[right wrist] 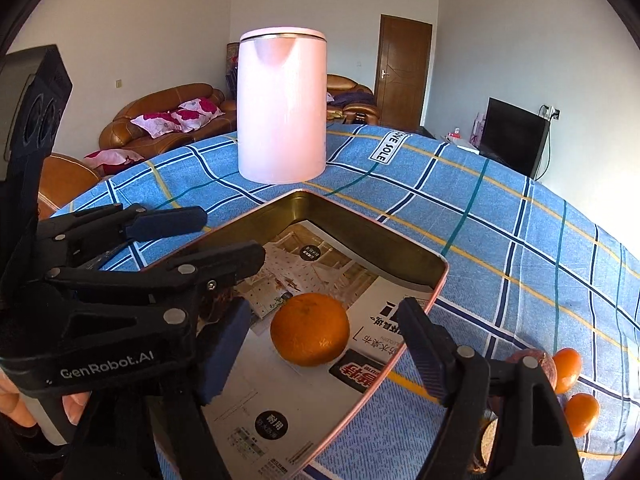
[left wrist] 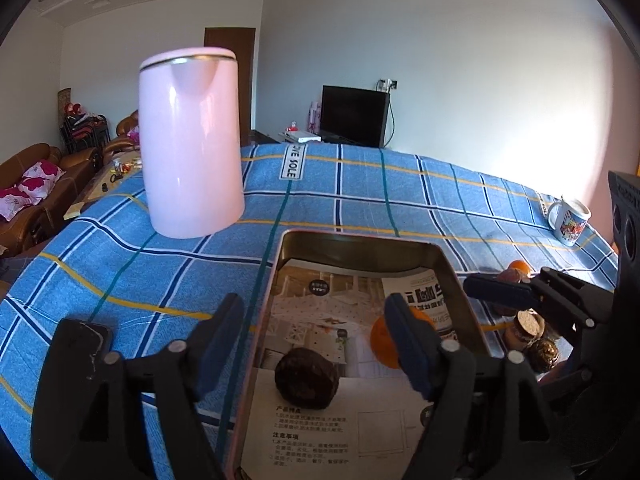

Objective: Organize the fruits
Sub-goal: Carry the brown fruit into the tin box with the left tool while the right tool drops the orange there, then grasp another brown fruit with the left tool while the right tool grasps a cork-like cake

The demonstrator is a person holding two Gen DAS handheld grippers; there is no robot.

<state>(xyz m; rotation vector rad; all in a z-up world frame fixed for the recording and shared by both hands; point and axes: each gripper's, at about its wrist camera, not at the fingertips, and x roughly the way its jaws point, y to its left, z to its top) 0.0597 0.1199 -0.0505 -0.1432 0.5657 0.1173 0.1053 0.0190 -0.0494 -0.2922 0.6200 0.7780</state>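
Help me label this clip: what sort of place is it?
Most likely a home living room: a brown sofa with floral cushions, a television on a low stand, and a table under a checked cloth.

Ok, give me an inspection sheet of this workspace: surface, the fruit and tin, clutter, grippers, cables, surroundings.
Surface: blue checked tablecloth, a few wrinkles.
Job's things: metal tin lined with printed paper; orange and a dark round fruit inside it; two small oranges and a brownish fruit on the cloth outside.
Clutter: pink kettle, printed mug, cork-topped jar.
Grippers: left gripper open above the dark fruit; right gripper open either side of the orange, pads off it.
Cables: one hanging from a wall socket behind the monitor.
Surroundings: brown sofa, wooden door, monitor.
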